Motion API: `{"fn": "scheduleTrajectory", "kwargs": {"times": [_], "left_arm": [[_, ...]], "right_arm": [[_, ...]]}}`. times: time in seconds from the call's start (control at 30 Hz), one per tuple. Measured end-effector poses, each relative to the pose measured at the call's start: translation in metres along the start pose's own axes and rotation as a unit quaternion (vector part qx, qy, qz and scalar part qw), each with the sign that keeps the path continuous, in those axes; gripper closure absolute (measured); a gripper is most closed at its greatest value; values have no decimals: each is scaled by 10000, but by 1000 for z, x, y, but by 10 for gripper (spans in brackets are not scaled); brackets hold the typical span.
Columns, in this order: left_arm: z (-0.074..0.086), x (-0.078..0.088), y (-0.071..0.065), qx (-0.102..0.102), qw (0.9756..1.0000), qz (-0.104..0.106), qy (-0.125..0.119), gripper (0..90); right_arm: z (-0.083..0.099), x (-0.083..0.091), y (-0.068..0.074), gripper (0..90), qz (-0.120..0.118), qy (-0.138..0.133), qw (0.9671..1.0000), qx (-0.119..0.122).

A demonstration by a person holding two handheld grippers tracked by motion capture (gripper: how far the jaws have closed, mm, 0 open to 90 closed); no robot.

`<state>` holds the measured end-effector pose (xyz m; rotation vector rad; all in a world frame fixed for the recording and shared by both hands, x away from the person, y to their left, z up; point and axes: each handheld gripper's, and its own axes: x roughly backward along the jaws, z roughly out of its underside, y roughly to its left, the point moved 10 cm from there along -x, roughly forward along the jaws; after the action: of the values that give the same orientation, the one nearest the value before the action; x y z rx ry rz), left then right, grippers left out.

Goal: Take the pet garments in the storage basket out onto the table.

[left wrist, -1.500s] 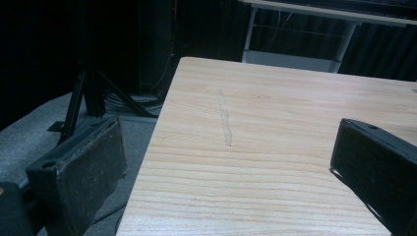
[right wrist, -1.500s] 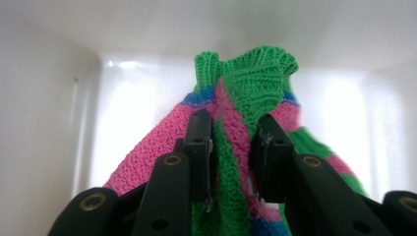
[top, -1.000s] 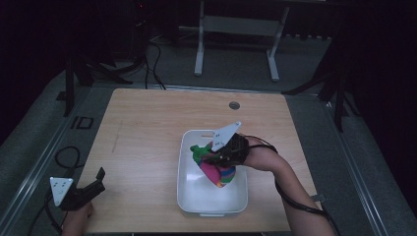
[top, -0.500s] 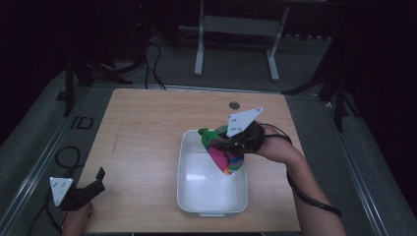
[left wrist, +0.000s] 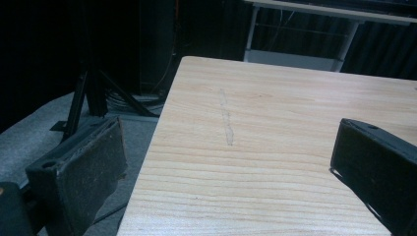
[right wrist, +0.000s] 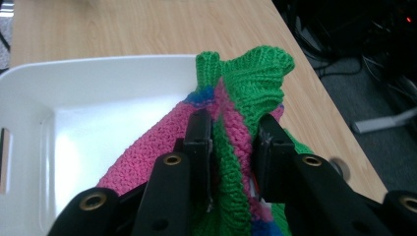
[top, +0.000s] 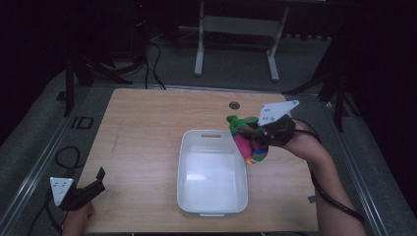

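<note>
Right tool [top: 253, 132] is clamped on a knitted item [top: 250, 143] of pink, green and blue yarn; in the right gripper view both black jaws press into the fabric [right wrist: 231, 147] from either side, with a green ribbed edge bunched up above the jaw tips. In the high view the knitted item hangs off the surface, just beyond the far right corner of the white bin [top: 212, 172], its lower end hanging beside the bin's right rim; whether it touches the rim cannot be told. The right gripper view places the bin's interior [right wrist: 88, 128] to the left of the item and the bare wooden surface [right wrist: 147, 24] beyond it. The bin sits near the middle of the surface [top: 147, 128], a handle slot in its far wall. Left tool [top: 93, 184] is at the near left corner of the surface, well apart from the bin; in the left gripper view its jaws stand wide apart with nothing between them, over the surface's left edge [left wrist: 255, 147], dark floor and a stand leg to the left. A small round grommet [top: 234, 105] sits in the surface near the far edge.
</note>
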<state>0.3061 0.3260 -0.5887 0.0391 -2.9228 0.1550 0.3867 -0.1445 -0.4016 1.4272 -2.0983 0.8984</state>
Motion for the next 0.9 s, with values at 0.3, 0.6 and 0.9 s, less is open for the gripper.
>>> {"fn": "scheduleTrajectory", "kwargs": {"times": [0.3,0.6,0.9], "left_arm": [[0,0,0,-9,10000,-10,14,9],[1,0,0,-15,10000,-19,23,10],[1,0,-1,-26,10000,-11,21,9]], "right_arm": [[40,22,-18,710,348,85,9986,-380],[73,33,-28,709,583,175,9956,-710],[98,27,-30,708,665,272,9932,-912]]}}
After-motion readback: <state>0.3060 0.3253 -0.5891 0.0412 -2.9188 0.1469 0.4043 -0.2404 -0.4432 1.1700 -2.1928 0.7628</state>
